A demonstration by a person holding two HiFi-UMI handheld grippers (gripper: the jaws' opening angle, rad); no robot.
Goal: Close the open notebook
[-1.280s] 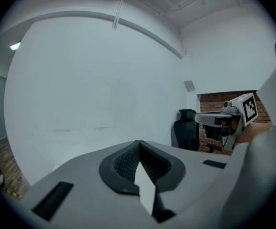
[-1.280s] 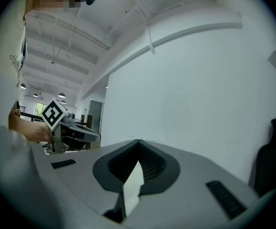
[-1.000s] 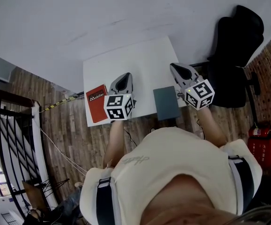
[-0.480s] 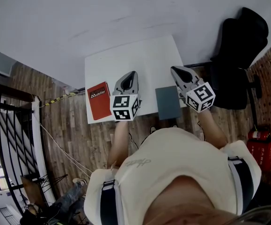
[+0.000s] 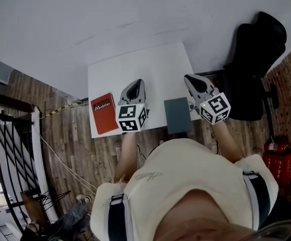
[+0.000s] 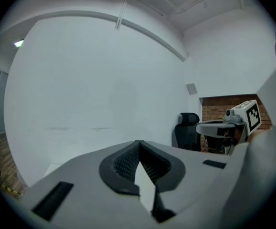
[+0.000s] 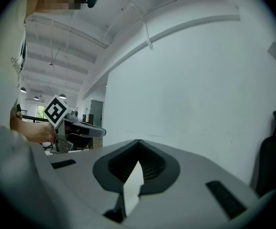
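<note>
Two grippers hover over a white table [image 5: 150,64] – both notebooks lie flat and shut

A red book [image 5: 104,113] sits at the table's left edge. Beside it the left gripper [image 5: 137,83] has its jaws pressed together on nothing. The grey notebook [image 5: 177,115] lies covers-closed at the near edge – and just right of it the right gripper [image 5: 188,78] is likewise closed and empty, an office chair [image 5: 253,59] beyond.

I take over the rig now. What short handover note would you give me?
Left gripper: shut, empty, held over the white table.
Right gripper: shut, empty, near the table's right edge.
Red notebook: closed, at the left edge. Grey notebook: closed, at the near edge.
Done: no notebook looks open.
Left: apparently nothing.
</note>
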